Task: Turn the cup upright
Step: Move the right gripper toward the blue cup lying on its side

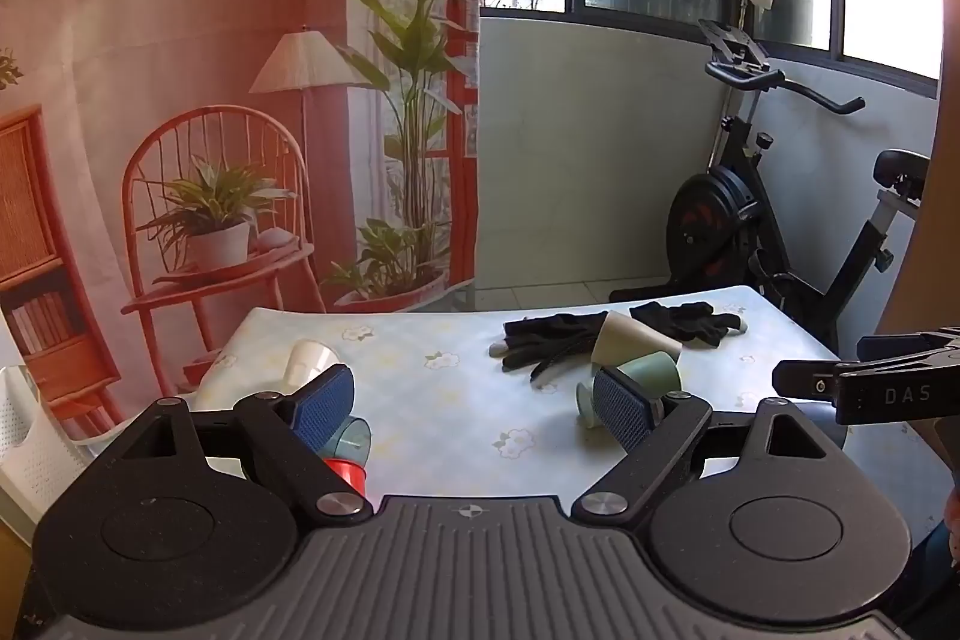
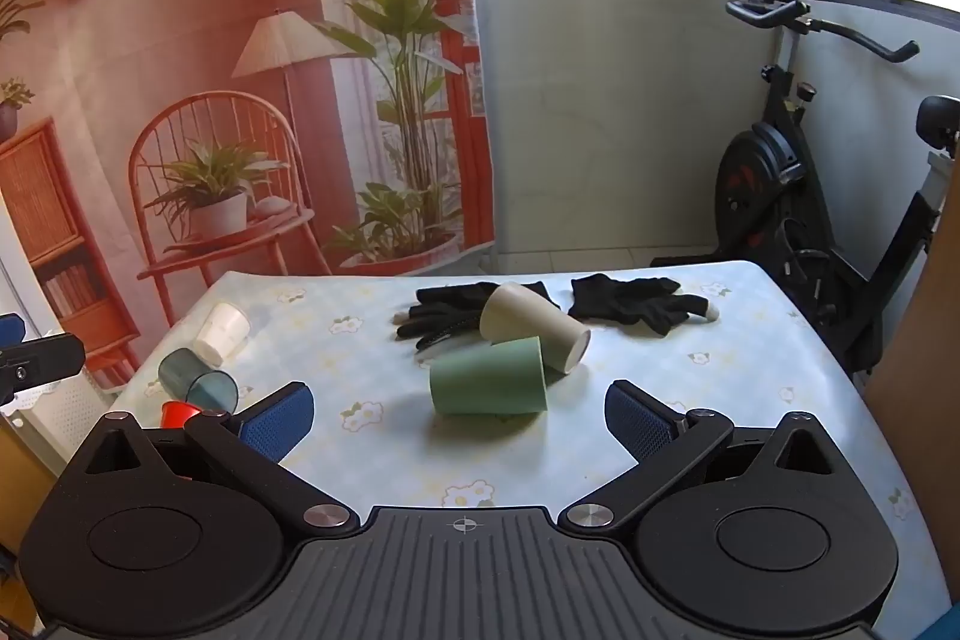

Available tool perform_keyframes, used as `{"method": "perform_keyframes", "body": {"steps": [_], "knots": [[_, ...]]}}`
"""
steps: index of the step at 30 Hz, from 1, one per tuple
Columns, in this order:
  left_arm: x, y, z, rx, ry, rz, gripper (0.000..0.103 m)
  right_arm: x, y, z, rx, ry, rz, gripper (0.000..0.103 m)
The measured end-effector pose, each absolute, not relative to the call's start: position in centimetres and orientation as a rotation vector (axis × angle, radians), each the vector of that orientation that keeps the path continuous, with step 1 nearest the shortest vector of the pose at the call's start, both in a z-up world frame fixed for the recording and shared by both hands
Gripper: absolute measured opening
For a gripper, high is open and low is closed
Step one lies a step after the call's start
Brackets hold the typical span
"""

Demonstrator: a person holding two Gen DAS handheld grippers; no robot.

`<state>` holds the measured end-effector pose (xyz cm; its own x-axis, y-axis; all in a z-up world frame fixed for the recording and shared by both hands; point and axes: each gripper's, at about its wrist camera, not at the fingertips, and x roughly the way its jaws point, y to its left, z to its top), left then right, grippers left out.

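Note:
Several cups lie on their sides on the flowered table (image 2: 690, 400). A green cup (image 2: 487, 383) lies mid-table with a cream cup (image 2: 534, 325) behind it; both also show in the left wrist view, green cup (image 1: 651, 371), cream cup (image 1: 630, 337). A white cup (image 2: 222, 332), a dark teal glass cup (image 2: 195, 381) and a small red cup (image 2: 179, 413) lie at the left. My right gripper (image 2: 459, 418) is open, just short of the green cup. My left gripper (image 1: 474, 409) is open and empty; its left finger hides part of the teal cup (image 1: 351, 439).
Two black gloves (image 2: 636, 301) lie at the table's far side, one partly under the cream cup. An exercise bike (image 2: 774, 196) stands right of the table. A printed backdrop (image 2: 240, 100) hangs behind. A white perforated bin (image 1: 30, 436) stands left of the table.

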<state>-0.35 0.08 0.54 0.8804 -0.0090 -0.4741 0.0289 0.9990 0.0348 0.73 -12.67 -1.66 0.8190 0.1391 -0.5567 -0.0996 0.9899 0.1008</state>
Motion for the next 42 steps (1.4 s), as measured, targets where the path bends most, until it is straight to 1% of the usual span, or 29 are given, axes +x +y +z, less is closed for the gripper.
{"method": "perform_keyframes", "body": {"steps": [21,27,35,42], "knots": [[-0.3,0.2,0.3,0.035,0.488,-0.029,0.089,0.8,-12.6,-1.6,0.068,0.591,0.127,0.103],[0.2,0.2,-0.1,0.032,0.515,-0.013,0.089,1.0,-12.6,-1.5,0.069,0.593,0.125,0.103],[1.4,1.2,-1.5,-0.031,0.567,0.007,0.091,1.9,-15.5,-5.0,0.063,0.589,0.117,0.103],[2.4,3.0,-3.7,-0.086,0.607,0.074,0.09,4.2,-20.9,-11.7,0.12,0.68,-0.01,0.102]]}}
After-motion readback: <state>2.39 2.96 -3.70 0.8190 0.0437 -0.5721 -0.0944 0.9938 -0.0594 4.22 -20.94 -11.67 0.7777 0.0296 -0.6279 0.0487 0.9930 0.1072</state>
